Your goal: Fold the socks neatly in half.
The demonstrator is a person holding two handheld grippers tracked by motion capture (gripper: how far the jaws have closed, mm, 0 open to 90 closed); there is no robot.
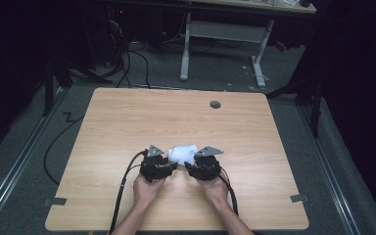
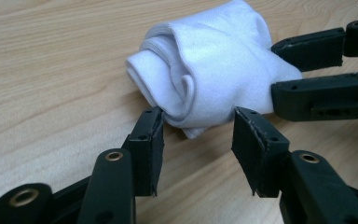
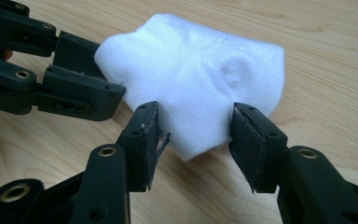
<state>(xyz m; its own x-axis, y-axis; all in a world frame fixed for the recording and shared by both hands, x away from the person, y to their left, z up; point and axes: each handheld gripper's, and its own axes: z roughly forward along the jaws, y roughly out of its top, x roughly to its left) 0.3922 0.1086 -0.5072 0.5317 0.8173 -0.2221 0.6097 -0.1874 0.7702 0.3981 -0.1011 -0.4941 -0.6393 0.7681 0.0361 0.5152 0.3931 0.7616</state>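
Note:
A white cloth [image 1: 183,153] rolled into a loose bundle lies on the wooden table [image 1: 127,122], just ahead of both hands. My left gripper [image 1: 170,166] is open at the bundle's left end. In the left gripper view the rolled cloth [image 2: 209,70] shows its layered end, and its lower tip hangs between the spread jaws of the left gripper [image 2: 198,126]. My right gripper [image 1: 191,165] is open at the other end. In the right gripper view, the right gripper [image 3: 193,123] straddles the near edge of the cloth [image 3: 196,70], which touches both pads.
A round grey cable port [image 1: 215,104] sits near the table's far edge. Cables [image 1: 122,191] trail from the grippers over the front edge. A white-legged desk [image 1: 225,34] stands beyond the table on the dark floor.

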